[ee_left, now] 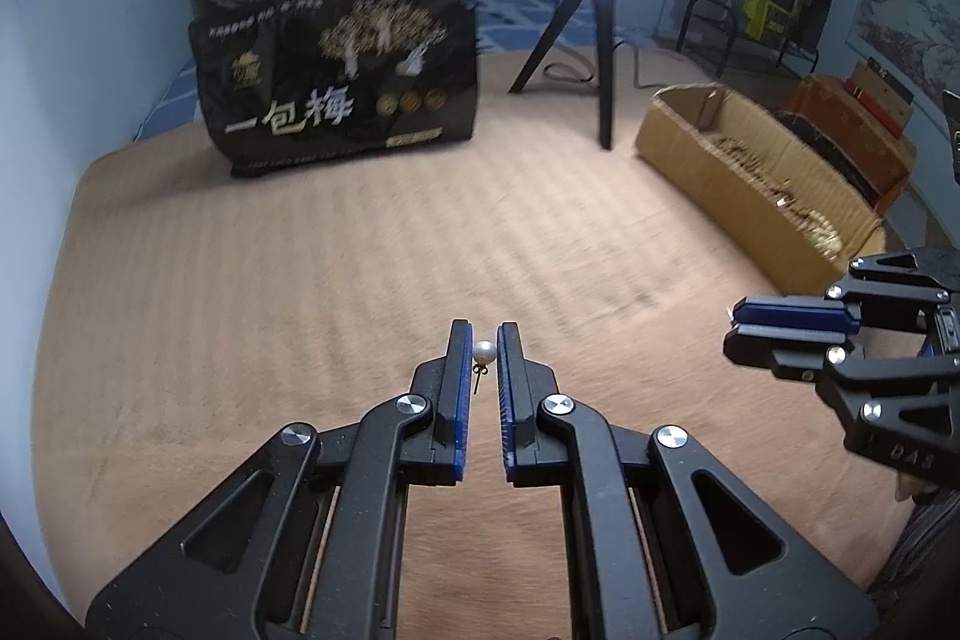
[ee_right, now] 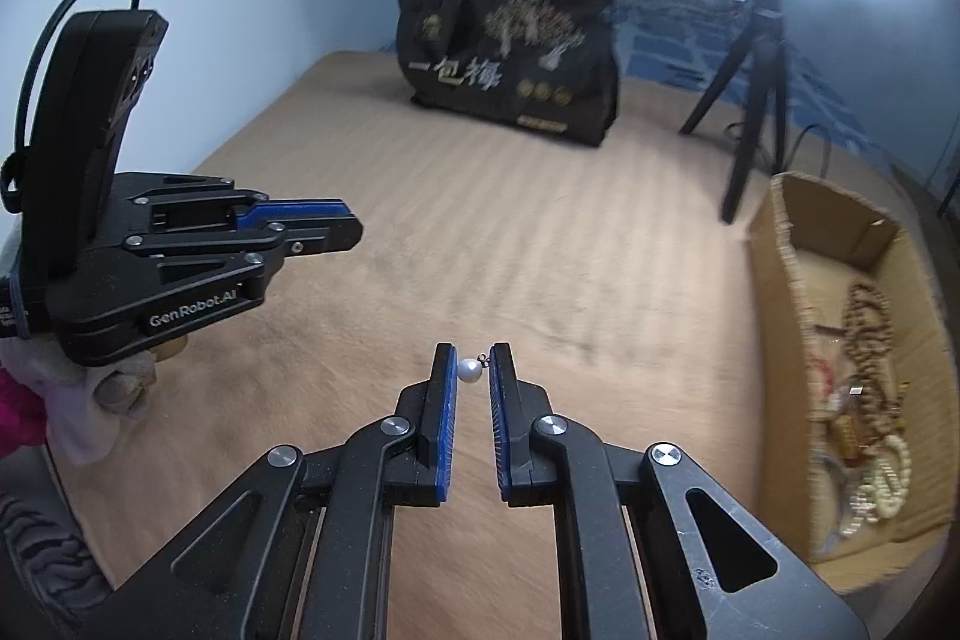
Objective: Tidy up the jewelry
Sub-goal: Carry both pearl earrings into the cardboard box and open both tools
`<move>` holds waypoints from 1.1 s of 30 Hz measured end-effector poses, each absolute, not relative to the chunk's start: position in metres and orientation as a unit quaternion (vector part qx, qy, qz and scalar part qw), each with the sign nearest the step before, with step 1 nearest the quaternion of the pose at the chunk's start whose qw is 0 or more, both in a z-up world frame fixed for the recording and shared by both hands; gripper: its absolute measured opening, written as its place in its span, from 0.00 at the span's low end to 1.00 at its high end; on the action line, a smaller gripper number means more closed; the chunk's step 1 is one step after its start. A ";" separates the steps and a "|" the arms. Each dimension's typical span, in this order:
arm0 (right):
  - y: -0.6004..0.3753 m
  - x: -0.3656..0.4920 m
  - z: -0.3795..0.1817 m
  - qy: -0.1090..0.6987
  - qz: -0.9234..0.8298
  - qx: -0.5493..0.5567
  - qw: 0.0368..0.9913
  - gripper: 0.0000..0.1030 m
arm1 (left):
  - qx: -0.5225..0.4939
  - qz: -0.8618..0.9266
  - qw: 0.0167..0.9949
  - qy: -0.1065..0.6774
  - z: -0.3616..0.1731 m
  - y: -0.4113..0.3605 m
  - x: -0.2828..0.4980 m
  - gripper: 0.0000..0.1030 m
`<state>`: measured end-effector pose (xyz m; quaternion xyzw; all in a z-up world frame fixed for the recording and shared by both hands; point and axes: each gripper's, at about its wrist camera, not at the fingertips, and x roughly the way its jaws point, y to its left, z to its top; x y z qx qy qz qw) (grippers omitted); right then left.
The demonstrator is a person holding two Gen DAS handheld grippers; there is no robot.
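My left gripper (ee_left: 483, 335) is shut on a white pearl earring (ee_left: 483, 352) whose thin post hangs down below the pearl. My right gripper (ee_right: 470, 358) is shut on a second pearl earring (ee_right: 469, 370) near its tips. Both are held above the tan blanket (ee_left: 300, 280). The right gripper also shows at the right edge of the left wrist view (ee_left: 735, 325), and the left gripper shows at the left of the right wrist view (ee_right: 354, 226). A cardboard box (ee_right: 774, 292) at the right holds several bead necklaces and bracelets (ee_right: 864, 316).
A black printed bag (ee_left: 336, 76) with a folded quilt on top stands at the back. A black tripod (ee_left: 600, 40) under a bright ring light stands beside the cardboard box (ee_left: 708, 160). An orange box (ee_left: 852, 124) lies behind it.
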<state>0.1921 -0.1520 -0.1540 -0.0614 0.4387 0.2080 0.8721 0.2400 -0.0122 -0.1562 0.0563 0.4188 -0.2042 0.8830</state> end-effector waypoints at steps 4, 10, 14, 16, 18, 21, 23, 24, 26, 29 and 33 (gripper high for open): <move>-0.176 0.188 -0.138 0.430 0.193 -0.060 0.880 0.09 | 0.056 -0.216 0.887 0.405 -0.139 -0.030 0.232 0.06; -0.218 0.180 -0.116 0.415 0.166 -0.052 0.893 0.09 | 0.061 -0.237 0.889 0.388 -0.117 -0.063 0.223 0.06; -0.246 0.176 -0.108 0.408 0.146 -0.047 0.900 0.09 | 0.062 -0.247 0.890 0.378 -0.106 -0.088 0.220 0.06; -0.260 0.175 -0.105 0.407 0.135 -0.042 0.902 0.09 | 0.064 -0.250 0.892 0.372 -0.101 -0.100 0.219 0.06; -0.274 0.173 -0.103 0.405 0.125 -0.035 0.905 0.09 | 0.062 -0.255 0.893 0.367 -0.097 -0.112 0.219 0.06; -0.297 0.172 -0.101 0.403 0.108 -0.023 0.908 0.09 | 0.058 -0.263 0.892 0.364 -0.094 -0.135 0.223 0.06; -0.313 0.173 -0.101 0.401 0.097 -0.013 0.911 0.09 | 0.054 -0.266 0.891 0.364 -0.094 -0.146 0.228 0.06; -0.319 0.173 -0.101 0.401 0.093 -0.009 0.911 0.09 | 0.052 -0.267 0.891 0.365 -0.094 -0.152 0.230 0.06; -0.330 0.175 -0.102 0.400 0.085 -0.004 0.913 0.09 | 0.047 -0.269 0.890 0.366 -0.096 -0.167 0.236 0.06; -0.345 0.177 -0.105 0.400 0.072 0.001 0.914 0.09 | 0.046 -0.268 0.891 0.364 -0.099 -0.184 0.244 0.06; -0.360 0.182 -0.111 0.404 0.063 0.011 0.913 0.09 | 0.038 -0.268 0.890 0.367 -0.105 -0.204 0.254 0.06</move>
